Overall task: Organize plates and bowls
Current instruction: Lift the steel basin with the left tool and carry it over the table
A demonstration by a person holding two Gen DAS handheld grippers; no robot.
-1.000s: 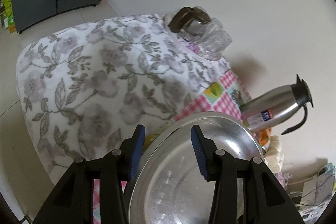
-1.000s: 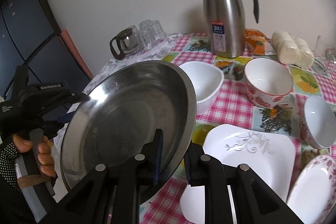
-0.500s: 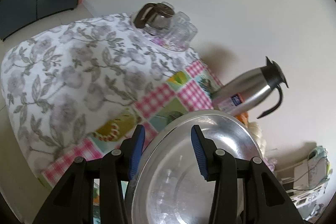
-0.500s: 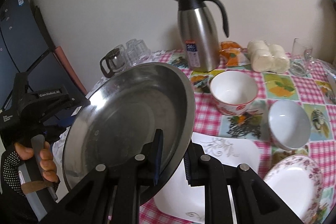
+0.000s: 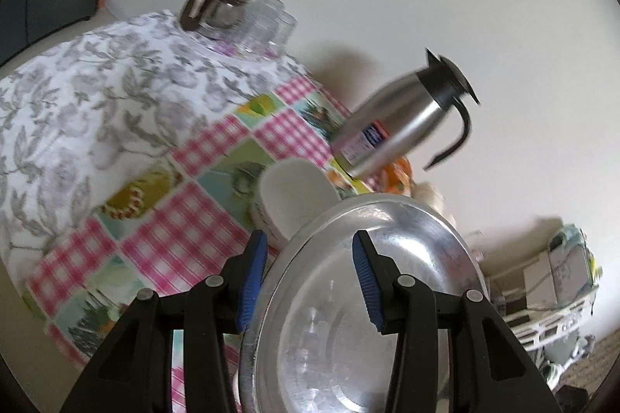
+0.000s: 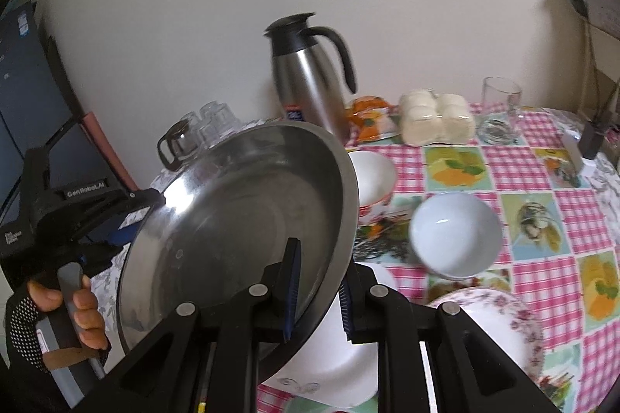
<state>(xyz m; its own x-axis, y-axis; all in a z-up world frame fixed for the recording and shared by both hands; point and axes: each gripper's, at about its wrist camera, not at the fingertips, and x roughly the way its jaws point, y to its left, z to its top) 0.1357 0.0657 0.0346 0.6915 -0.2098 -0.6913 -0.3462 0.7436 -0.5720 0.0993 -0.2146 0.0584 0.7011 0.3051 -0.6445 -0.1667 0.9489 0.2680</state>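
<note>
Evidently steel plate (image 6: pixel 240 219) airborne, tilted, carried between both tools above surface (image 6: pixel 542 180).

Right tool (image 6: pixel 316 293): jaws nearly closed, pinching plate's near rim, one pad inside, one under.

Left tool (image 5: pixel 308 281): jaws part open, straddling opposite rim; firm contact unclear, but seemingly gripping.

Handling judgement: thin metal, stiff, light, polished and slippery; not fragile, but clatters. Rim only sensible hold; wide span levers against single pinch, hence two-tool carry.

Below and ahead of right tool: white square plate (image 6: pixel 333 366), floral plate (image 6: pixel 500 320), white bowl (image 6: pixel 453 234).
</note>
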